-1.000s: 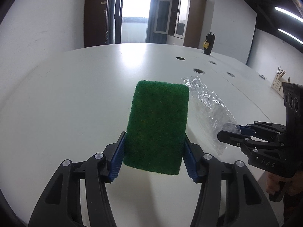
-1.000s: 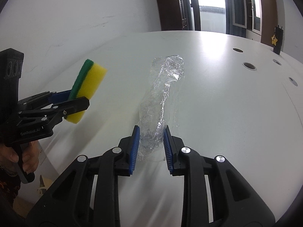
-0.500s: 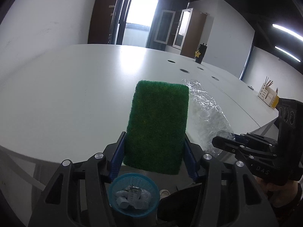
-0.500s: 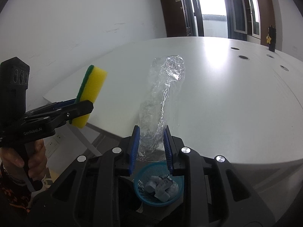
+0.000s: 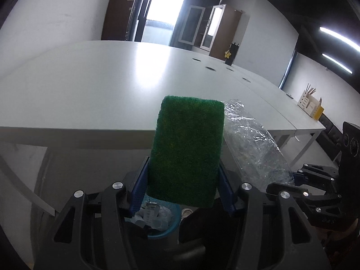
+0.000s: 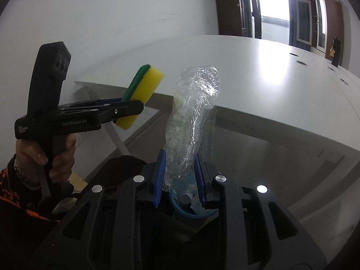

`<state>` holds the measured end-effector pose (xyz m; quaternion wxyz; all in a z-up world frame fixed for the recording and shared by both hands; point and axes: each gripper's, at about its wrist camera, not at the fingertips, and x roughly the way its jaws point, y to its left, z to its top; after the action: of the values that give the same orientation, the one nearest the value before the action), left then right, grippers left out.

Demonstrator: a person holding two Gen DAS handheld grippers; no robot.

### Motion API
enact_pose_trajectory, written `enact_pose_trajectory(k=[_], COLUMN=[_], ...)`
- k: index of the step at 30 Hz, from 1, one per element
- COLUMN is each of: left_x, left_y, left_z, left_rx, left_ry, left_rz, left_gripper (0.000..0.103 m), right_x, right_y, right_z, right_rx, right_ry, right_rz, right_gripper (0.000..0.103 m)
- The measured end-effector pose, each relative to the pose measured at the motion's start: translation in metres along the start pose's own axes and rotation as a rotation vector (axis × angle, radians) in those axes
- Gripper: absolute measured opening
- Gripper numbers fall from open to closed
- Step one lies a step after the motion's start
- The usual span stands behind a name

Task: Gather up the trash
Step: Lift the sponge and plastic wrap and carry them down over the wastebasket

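Left gripper (image 5: 183, 186): clamped on a sponge (image 5: 187, 149), green face up, yellow foam beneath. Right gripper (image 6: 180, 180): clamped on crumpled clear wrap (image 6: 193, 114), held upright. Both are off the table edge. Below the fingers: blue bin (image 6: 193, 211) holding pale scraps. Ahead: white table (image 5: 101, 85) with round cable holes. Beyond: white walls, dark doorway, cabinets (image 5: 209, 31), ceiling strip lights.

Green-yellow sponge (image 6: 144, 92), blue basket (image 5: 167, 227)
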<state>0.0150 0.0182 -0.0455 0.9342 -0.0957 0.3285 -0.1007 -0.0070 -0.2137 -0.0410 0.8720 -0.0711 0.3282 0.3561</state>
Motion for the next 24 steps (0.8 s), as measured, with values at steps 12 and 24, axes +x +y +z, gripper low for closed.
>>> enact_pose_trajectory(k=[12,24], left_x=[0.041,0.142], left_y=[0.015,0.054], left_z=[-0.051,-0.073], left_rx=[-0.001,-0.140], left_ry=[0.187,0.348], left_rz=[0.033,0.124], left_gripper=[0.055,0.055], right_x=[0.038,0.148], right_y=[-0.003,-0.053], right_z=[-0.064,-0.088], right_rx=[0.041,0.206], right_ry=[0.178,0.369], right_rz=[0.042,0.034], right_gripper=[0.024,0.024])
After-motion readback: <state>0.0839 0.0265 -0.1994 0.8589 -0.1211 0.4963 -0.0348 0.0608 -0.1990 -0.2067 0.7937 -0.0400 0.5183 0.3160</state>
